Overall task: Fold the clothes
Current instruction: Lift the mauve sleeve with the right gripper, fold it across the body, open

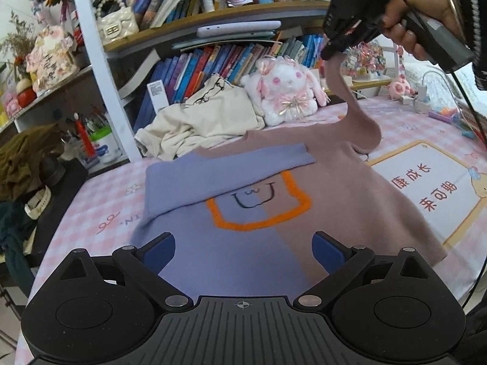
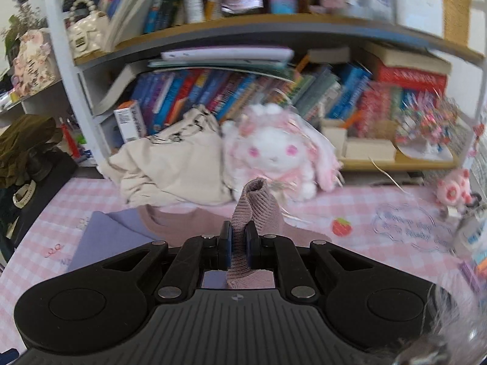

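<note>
Surface: a table under a pink-and-white checked cloth, printed with small motifs; a strawberry print shows in my right camera's view.
Printed panel: a white panel with a yellow border and red characters lies on the cloth, just beside the garment's mauve side.
Task item: a two-tone sweater, lavender on one half and mauve on the other, lies flat on the cloth with an orange outlined square and a small drawn face across its middle.
Folded part: the lavender sleeve lies folded across the chest, touching the body.
Raised part: the mauve sleeve rises off the table in a long curve up to my right gripper.
Right gripper: my pads are pinched tight on the ribbed cuff of the mauve sleeve, which stands up between them; my hand holds the tool above the table.
Left gripper: my blue pads stand wide apart, nothing between them, over the lower part of the sweater; I cannot tell whether they touch it.
Back of table: a crumpled cream garment and a white-and-pink plush rabbit sit side by side against the shelving.
Room: a bookshelf packed with books runs behind the table; a cream quilted handbag with a pearl handle stands on its upper board.
Left edge: an olive cloth heap and a pale wristwatch lie on a dark unit beside the table.
Image quality: my right camera's view is blurred, small items at far right unreadable.
</note>
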`<state>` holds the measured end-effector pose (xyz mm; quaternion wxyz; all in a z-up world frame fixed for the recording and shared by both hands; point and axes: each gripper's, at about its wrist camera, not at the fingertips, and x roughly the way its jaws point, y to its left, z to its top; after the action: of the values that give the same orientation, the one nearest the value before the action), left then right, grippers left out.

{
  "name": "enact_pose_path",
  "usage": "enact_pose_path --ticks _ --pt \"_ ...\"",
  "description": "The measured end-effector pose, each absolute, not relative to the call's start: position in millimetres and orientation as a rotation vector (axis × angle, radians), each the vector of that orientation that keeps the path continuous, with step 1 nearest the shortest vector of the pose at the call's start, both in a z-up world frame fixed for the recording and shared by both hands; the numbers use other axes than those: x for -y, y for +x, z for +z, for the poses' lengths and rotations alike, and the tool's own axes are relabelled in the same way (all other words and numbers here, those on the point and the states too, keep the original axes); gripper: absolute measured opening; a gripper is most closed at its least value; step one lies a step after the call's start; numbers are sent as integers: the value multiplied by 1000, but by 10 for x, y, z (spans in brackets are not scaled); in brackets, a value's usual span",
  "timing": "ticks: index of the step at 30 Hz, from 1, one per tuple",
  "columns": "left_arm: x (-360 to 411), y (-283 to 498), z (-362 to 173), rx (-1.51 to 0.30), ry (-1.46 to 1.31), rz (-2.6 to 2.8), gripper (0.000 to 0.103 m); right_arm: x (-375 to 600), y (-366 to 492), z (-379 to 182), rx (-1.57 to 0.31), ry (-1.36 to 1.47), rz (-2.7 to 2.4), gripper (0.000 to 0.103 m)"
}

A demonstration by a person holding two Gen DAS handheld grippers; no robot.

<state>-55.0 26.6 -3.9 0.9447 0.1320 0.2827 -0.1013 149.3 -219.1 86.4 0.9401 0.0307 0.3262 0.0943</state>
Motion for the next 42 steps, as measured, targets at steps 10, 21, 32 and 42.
enact_pose_path --ticks 10,21,32,42 --pt "-745 -497 -87 -601 222 -189 98 1212 1736 1026 -619 23 321 9" --pt "-1158 -493 -31 -618 94 -168 98 363 1990 706 -668 2 415 9" --pt "-1172 -448 -76 -633 110 -156 98 198 2101 430 -744 10 431 9" --pt "-1188 -496 -86 -646 103 -124 98 98 2222 212 -830 68 513 29"
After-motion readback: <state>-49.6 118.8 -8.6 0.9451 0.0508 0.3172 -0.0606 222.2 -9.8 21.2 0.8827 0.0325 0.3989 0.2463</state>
